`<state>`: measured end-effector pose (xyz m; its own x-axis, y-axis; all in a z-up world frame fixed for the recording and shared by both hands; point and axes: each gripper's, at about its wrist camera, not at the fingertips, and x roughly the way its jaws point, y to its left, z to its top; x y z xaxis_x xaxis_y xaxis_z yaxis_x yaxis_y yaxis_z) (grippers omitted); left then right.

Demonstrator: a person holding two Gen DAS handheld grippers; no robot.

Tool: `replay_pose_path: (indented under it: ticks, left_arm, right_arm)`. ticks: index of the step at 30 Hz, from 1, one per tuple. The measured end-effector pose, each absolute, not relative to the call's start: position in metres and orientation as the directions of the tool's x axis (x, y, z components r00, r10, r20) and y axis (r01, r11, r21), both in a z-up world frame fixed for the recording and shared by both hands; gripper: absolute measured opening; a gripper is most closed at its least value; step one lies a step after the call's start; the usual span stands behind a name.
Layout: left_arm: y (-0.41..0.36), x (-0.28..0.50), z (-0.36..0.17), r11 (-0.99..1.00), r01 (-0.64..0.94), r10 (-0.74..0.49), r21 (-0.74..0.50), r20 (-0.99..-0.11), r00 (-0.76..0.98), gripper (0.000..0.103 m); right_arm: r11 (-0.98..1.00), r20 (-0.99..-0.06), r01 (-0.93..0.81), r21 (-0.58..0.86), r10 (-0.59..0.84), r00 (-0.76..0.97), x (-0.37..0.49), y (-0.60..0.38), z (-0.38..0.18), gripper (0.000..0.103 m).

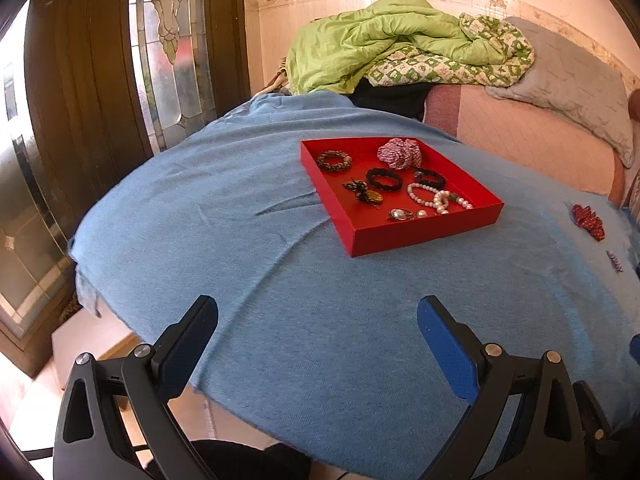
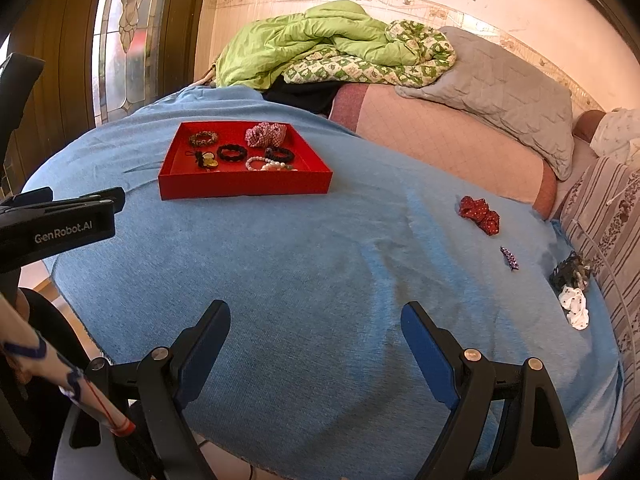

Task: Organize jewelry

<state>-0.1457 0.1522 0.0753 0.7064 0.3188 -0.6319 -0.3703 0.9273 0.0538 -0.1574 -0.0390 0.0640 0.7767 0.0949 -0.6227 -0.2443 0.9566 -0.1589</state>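
A red tray (image 1: 424, 234) (image 2: 244, 189) lies on the blue cloth and holds several pieces: a pearl bracelet (image 1: 436, 198), two black hair ties, a beaded bracelet (image 1: 334, 160), a pink scrunchie (image 2: 266, 134) and brooches. Loose on the cloth to the right lie a red scrunchie (image 2: 480, 214) (image 1: 588, 222), a small purple clip (image 2: 509, 258), a dark scrunchie (image 2: 570, 272) and a white scrunchie (image 2: 576, 306). My left gripper (image 1: 318, 320) hangs open over the near cloth, nothing between its fingers. My right gripper (image 2: 316, 324) is open too, empty, well short of the loose items.
The blue cloth (image 2: 300, 260) covers a rounded surface whose near and left edges drop to the floor. Behind it a bed carries a green quilt (image 2: 304, 40) and a grey pillow (image 2: 504, 88). A wooden glass-panelled door (image 1: 100, 60) stands at left. The left gripper's body (image 2: 60, 228) shows at the right wrist view's left.
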Motion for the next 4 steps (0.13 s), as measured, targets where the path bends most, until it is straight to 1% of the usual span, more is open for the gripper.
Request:
replay_pose_path:
  ticks: [4]
  left_arm:
    - [0.1562, -0.1438, 0.0802, 0.933, -0.354, 0.311, 0.068, -0.647, 0.696, 0.100]
  right_arm:
    - [0.965, -0.628, -0.228, -0.131, 0.098, 0.772, -0.1545, -0.0456, 0.0657, 0.090]
